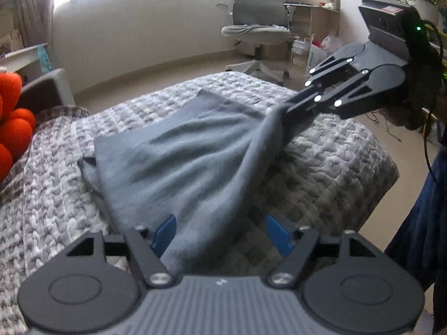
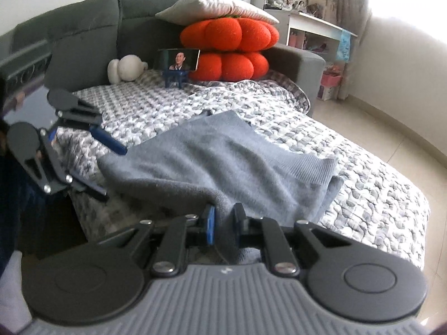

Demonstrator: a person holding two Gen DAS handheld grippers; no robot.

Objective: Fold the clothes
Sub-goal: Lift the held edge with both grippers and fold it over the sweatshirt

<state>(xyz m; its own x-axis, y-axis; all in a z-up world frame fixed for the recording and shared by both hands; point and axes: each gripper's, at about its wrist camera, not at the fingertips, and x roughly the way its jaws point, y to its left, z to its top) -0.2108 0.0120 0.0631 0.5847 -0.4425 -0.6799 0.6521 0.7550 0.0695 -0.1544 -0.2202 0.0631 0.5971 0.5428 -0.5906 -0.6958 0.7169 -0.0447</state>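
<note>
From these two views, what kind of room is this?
Probably a bedroom that also serves as a study, in a home. A bed with a quilted cover and a padded headboard fills the middle, orange cushions sit at its head, and an office chair stands by a desk.

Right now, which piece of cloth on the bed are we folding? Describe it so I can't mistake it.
Start at the grey-and-white quilted bed cover. In its middle lies the grey knit sweater, one edge pinched in the right gripper. It is plain, smooth grey with a ribbed hem, unlike the patterned quilt or the orange cushions.
</note>
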